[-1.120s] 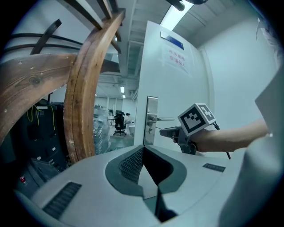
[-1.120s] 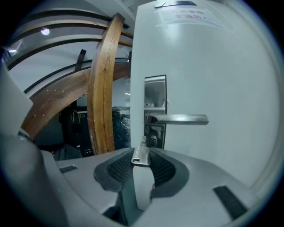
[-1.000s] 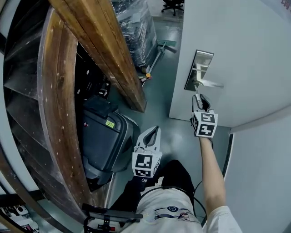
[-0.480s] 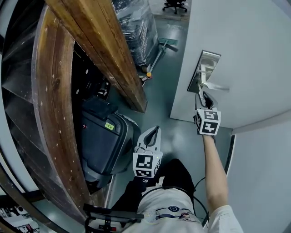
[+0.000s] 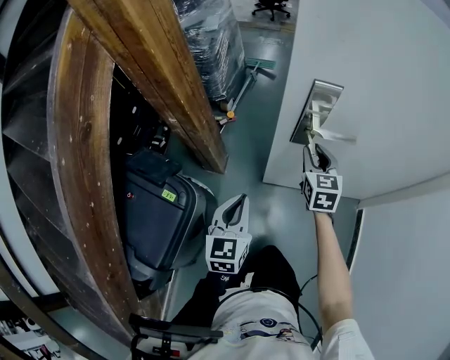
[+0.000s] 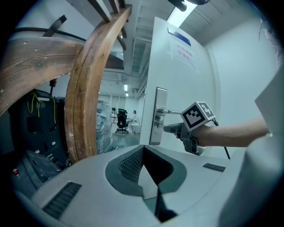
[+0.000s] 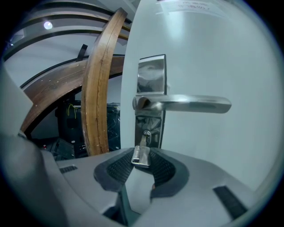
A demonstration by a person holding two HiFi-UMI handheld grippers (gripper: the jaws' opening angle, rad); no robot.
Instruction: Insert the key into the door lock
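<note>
The white door carries a steel lock plate with a lever handle; the keyhole sits below the lever. My right gripper is shut on the head of a silver key, and the key's tip reaches the keyhole. In the head view the right gripper is raised just under the plate. My left gripper hangs low near the person's body, shut, with nothing in it. The left gripper view looks past its own jaws at the right gripper against the plate.
A large curved wooden frame fills the left side, with a black case on the floor beneath it. A wrapped pallet, a broom and an office chair lie beyond the door's edge.
The right gripper with the key has closed in on the lock plate. The left gripper has stayed where it was.
</note>
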